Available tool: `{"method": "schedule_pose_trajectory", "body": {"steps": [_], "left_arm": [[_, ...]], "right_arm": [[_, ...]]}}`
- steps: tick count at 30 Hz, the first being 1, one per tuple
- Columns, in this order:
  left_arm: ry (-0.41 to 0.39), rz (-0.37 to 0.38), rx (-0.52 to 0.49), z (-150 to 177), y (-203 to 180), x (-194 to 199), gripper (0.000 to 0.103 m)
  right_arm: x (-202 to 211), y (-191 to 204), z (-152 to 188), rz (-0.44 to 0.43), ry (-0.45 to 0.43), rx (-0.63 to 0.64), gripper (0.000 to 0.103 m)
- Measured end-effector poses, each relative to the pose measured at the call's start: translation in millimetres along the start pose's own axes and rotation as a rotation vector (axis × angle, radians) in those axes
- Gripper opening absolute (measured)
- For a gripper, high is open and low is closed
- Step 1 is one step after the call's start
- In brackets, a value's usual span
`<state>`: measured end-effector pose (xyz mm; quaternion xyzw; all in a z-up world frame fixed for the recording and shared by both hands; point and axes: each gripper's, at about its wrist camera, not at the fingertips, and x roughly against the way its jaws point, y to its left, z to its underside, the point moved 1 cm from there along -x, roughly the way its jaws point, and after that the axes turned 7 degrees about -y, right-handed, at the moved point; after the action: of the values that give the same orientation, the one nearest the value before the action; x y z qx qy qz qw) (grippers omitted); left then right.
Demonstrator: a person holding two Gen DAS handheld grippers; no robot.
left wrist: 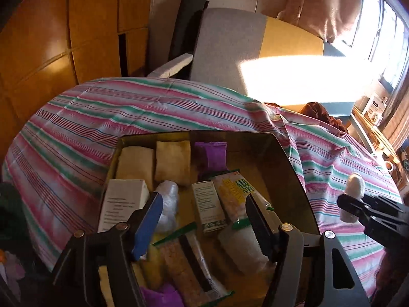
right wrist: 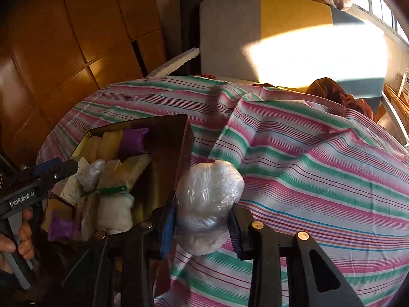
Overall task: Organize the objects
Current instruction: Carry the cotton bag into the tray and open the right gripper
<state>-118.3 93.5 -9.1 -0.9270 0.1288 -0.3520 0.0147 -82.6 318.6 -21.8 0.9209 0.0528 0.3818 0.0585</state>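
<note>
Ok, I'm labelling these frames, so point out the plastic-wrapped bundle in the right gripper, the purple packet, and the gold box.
plastic-wrapped bundle (right wrist: pixel 208 194): right wrist view, middle of the wrap.
purple packet (left wrist: pixel 213 157): left wrist view, centre of the packet.
gold box (left wrist: pixel 281 168): left wrist view, bare right inner wall.

Wooden wardrobe (left wrist: pixel 64 38), grey chair (left wrist: pixel 227 41), sunlit window (left wrist: pixel 383 25).

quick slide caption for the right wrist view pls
Right gripper shut on a plastic-wrapped bundle above the striped cloth, beside the filled box.
</note>
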Motion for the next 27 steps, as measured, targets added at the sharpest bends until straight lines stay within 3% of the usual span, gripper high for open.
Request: {"method": "schedule_pose_trajectory", "body": {"steps": [5, 7, 9, 17, 21, 27], "left_arm": [[-0.075, -0.069, -0.017, 10, 16, 37, 0.089], [-0.088, -0.083, -0.014, 14, 23, 46, 0.095], [-0.102, -0.094, -0.013, 16, 28, 53, 0.102], [-0.142, -0.168, 0.01, 29, 46, 71, 0.103], [-0.135, -0.232, 0.015, 38, 50, 75, 0.103], [-0.152, -0.233, 0.03, 51, 51, 86, 0.103]], "right_arm": [[-36, 49, -9, 0.006, 0.055, 0.058, 0.037], [-49, 59, -5, 0.037, 0.083, 0.079, 0.04], [-56, 65, -2, 0.014, 0.102, 0.076, 0.048], [-30, 82, 10, 0.034, 0.047, 0.059, 0.053], [-6, 91, 22, 0.126, -0.024, 0.056, 0.053], [26, 97, 45, 0.185, -0.091, 0.011, 0.053]]}}
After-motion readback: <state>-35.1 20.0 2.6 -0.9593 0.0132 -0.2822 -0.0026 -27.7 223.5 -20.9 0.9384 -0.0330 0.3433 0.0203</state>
